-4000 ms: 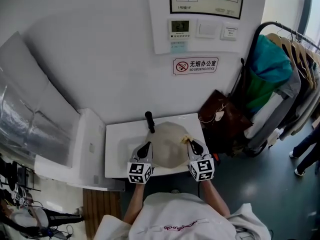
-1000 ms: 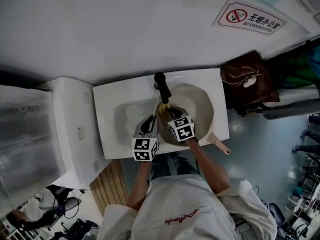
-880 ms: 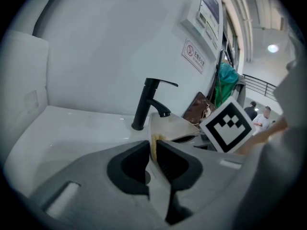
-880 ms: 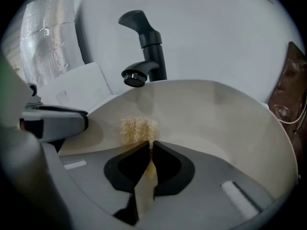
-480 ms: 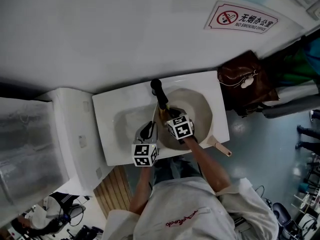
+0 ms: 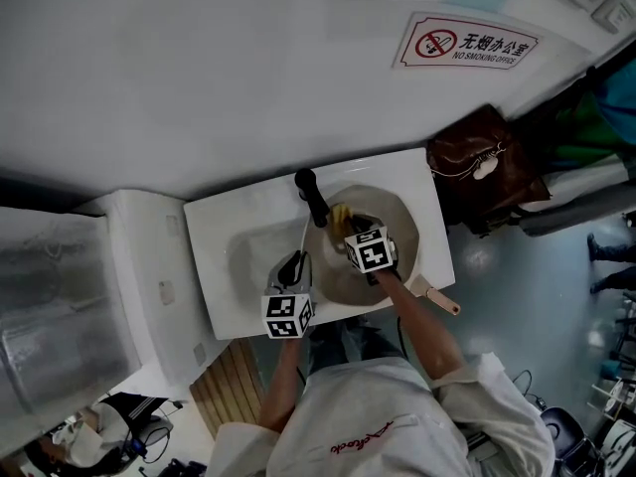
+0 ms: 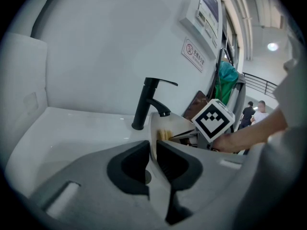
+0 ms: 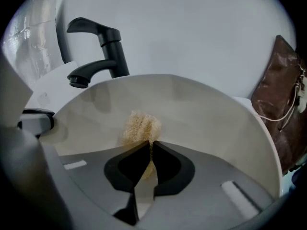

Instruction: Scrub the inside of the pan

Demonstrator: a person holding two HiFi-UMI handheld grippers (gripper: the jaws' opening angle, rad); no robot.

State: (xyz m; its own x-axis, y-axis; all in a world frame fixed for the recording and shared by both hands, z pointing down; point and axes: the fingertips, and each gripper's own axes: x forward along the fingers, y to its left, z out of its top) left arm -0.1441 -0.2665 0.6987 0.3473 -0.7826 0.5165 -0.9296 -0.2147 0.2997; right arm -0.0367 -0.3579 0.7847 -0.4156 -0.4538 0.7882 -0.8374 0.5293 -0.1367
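While the left gripper point(image 7: 153, 146) clamps the stiff, probably slick beige round pan point(image 8: 211, 123) by its rim at the head view's centre, the right gripper's point(image 8: 149, 146) jaws pinch a soft yellow sponge point(image 8: 140, 126) inside it.

White short-sleeve shirt point(image 6: 370, 420), red script point(image 6: 350, 437) across its back. Left tongs point(image 6: 296, 259), right tongs point(image 6: 350, 222): grey bodies, black inner pads point(image 7: 128, 167), white cube point(image 6: 288, 316) with black square markers each.
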